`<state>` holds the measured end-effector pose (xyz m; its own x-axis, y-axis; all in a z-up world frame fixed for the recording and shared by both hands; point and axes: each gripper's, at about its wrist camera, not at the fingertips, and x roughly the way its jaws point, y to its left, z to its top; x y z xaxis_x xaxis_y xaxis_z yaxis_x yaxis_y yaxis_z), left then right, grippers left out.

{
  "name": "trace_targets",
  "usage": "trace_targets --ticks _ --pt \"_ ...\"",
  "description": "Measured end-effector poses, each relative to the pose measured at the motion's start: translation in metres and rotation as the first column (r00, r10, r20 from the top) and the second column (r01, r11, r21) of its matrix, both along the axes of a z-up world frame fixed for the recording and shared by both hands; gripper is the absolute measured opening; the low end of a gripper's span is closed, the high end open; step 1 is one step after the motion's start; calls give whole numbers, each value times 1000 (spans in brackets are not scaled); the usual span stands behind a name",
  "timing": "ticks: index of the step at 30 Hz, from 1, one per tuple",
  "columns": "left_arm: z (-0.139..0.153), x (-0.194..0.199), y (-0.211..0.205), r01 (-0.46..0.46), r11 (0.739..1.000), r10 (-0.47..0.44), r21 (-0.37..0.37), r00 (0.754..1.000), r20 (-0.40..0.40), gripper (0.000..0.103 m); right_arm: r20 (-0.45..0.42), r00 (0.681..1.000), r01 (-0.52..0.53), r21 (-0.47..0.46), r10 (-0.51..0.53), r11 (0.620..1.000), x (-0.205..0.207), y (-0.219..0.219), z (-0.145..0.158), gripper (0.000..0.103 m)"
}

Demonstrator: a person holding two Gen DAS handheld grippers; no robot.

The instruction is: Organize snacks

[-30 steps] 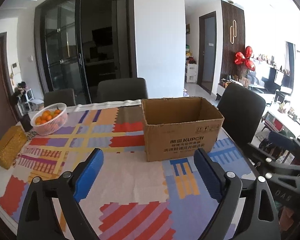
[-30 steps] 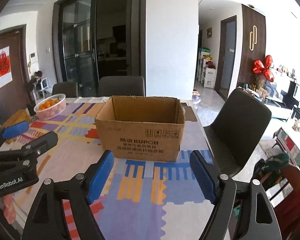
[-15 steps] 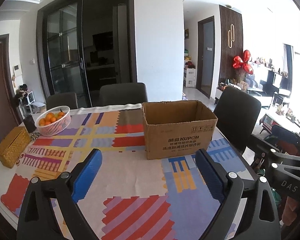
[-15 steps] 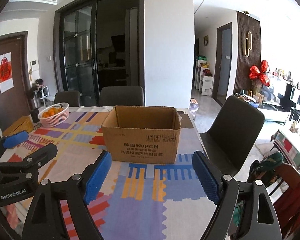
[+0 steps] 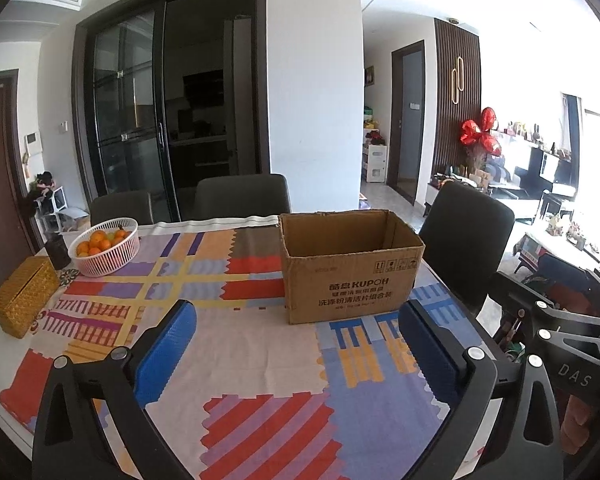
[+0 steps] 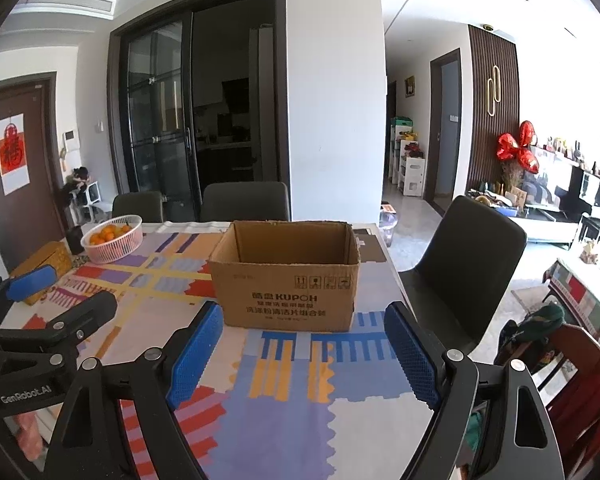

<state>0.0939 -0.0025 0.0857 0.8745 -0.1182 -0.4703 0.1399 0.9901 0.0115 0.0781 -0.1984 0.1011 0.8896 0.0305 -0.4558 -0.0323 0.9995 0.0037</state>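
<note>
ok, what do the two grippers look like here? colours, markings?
Both match: black angular frames with silver bolt heads and blue textured pads on the fingers. The left gripper shows white "GenRobot.AI" lettering on its body, seen from the right wrist view. The right gripper carries "DAS" on its side, seen from the left wrist view. No cables, hands or sleeves are visible.

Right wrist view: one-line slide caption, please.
Right gripper open and empty before an open cardboard box on the patterned tablecloth.

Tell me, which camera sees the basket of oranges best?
The left wrist view: the basket of oranges sits nearer and bigger there, its fruit easy to make out. The right wrist view shows the same basket smaller and farther away.
</note>
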Motion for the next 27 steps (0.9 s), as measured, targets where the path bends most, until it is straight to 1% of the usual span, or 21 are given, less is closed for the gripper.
trace_targets --ticks 12,27 --pt "1 -3 0 -4 1000 4 0 1000 9 103 10 1000 3 -2 -3 1000 -4 1 2 84" --pt "3 -3 0 -3 1000 3 -12 1000 -3 103 11 1000 9 -7 -9 1000 -6 3 4 84"
